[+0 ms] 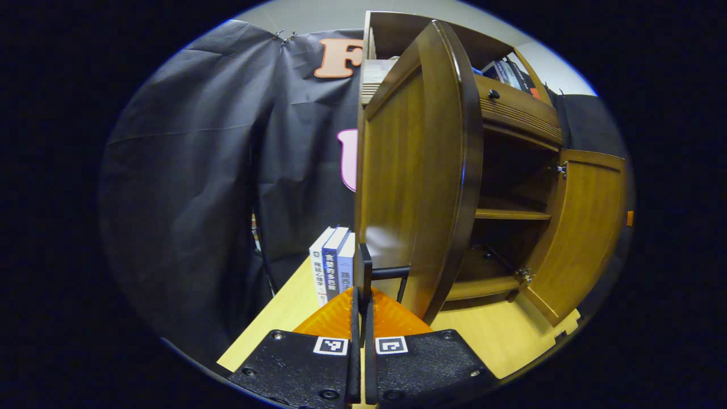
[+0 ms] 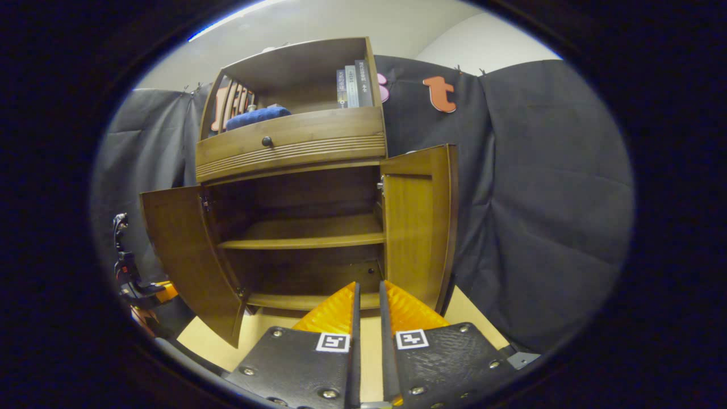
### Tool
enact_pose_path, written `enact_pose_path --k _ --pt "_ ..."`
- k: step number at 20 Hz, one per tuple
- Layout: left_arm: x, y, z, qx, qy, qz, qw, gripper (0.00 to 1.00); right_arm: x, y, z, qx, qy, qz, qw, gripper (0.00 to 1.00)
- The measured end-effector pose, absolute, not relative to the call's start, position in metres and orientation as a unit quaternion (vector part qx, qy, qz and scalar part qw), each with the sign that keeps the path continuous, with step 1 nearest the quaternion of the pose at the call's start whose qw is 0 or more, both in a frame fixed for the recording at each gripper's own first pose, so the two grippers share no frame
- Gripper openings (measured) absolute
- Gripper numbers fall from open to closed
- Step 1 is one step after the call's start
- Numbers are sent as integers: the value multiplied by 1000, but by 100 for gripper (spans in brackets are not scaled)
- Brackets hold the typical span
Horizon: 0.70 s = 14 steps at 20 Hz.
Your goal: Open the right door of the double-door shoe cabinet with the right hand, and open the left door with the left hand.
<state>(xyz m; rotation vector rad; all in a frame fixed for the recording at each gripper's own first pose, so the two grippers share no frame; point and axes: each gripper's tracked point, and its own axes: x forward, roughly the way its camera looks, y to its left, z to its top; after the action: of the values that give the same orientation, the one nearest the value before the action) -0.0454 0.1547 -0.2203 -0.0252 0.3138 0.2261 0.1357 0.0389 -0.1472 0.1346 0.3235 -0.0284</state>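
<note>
The brown wooden shoe cabinet (image 2: pixel 295 196) stands with both doors swung wide, baring two shelves. In the left gripper view the left door (image 1: pixel 414 170) shows its outer face just right of my left gripper (image 1: pixel 362 292), whose fingers lie together with only a slit between them. A thin black upright piece (image 1: pixel 364 264) rises in line with that slit; whether the fingers touch it is unclear. The right door (image 1: pixel 579 227) hangs open farther back. In the right gripper view my right gripper (image 2: pixel 368 284) points at the lower shelf, a narrow gap between its fingers and nothing in it. The left door (image 2: pixel 187 250) and right door (image 2: pixel 417 227) flank the opening, and the left gripper (image 2: pixel 128 272) sits beyond the left door.
Three books (image 1: pixel 335 261) stand on the light wooden table (image 1: pixel 500 341) beside the cabinet. Above the doors is a drawer with a black knob (image 2: pixel 267 141), then an open shelf holding books (image 2: pixel 353 86) and a blue roll (image 2: pixel 257 117). Black cloth walls close in behind.
</note>
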Motion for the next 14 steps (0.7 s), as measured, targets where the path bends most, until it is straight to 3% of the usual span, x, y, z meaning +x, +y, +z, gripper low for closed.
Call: enact_pose_path --k 5,14 --pt "-49 168 -220 -14 154 105 982 0 152 53 -149 76 163 8 984 15" --pt "-56 180 -217 5 159 82 984 1 167 79 -157 91 175 46 979 15"
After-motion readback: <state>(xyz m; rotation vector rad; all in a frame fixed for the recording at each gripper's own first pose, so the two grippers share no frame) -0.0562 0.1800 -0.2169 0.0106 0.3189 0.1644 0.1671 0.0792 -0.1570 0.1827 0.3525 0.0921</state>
